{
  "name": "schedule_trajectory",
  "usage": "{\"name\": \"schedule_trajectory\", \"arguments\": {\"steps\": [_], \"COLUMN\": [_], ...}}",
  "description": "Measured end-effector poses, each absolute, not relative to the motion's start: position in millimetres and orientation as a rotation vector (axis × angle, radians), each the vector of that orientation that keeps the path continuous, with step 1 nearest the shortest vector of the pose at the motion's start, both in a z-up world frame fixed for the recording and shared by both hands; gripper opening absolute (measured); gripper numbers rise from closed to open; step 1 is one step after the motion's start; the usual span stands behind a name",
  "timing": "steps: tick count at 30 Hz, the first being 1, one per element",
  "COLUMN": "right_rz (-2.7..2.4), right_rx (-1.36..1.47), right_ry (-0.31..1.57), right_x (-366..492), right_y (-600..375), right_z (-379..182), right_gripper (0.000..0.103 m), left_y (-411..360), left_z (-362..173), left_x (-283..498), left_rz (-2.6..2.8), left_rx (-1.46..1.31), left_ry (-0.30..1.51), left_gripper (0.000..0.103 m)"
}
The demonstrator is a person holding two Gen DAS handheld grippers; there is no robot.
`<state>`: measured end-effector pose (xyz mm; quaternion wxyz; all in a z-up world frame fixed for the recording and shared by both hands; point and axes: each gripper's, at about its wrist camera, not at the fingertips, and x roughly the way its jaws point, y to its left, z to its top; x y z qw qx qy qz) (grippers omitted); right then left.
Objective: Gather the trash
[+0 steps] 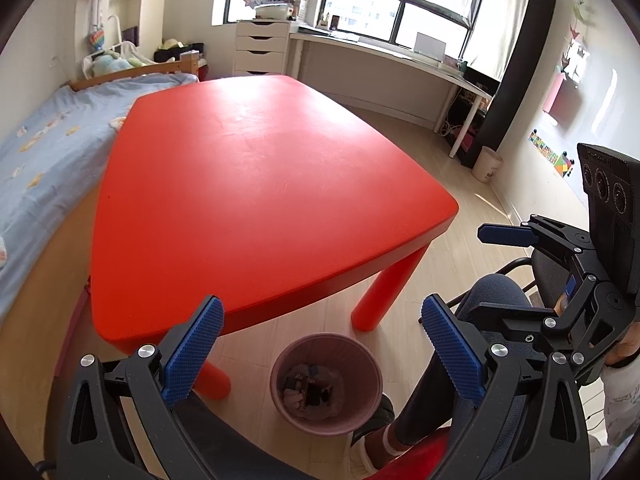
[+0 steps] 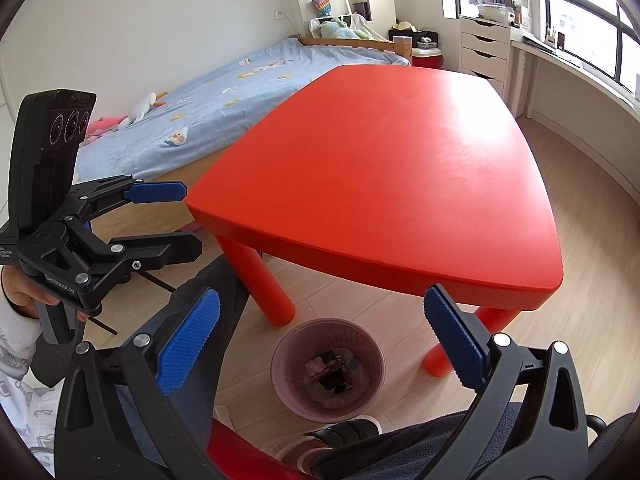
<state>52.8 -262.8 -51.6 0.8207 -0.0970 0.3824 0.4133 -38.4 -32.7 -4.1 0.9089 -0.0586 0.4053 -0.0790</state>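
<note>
Your left gripper (image 1: 322, 356) hangs spread wide, nothing between its pads. The pink bin (image 1: 326, 384) sits on the floor right below both tools, wrappers (image 1: 308, 392) already inside. Your right gripper (image 2: 320, 354) is released too, empty. The red table (image 1: 256, 184) shows bare; its front edge and legs crowd the bin, open floor to the right.
</note>
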Motion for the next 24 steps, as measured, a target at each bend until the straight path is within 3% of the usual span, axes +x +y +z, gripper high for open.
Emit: {"name": "schedule_trajectory", "arguments": {"steps": [24], "right_rz": [0.752], "right_rx": [-0.170], "right_ry": [0.677], "right_x": [135.4], "right_y": [-223.5], "right_z": [11.7], "right_gripper": [0.100], "left_y": [6.4], "left_z": [29.7], "left_x": [14.6], "left_rz": [-0.061], "left_rx": [-0.143], "left_ry": [0.736], "left_gripper": [0.097]}}
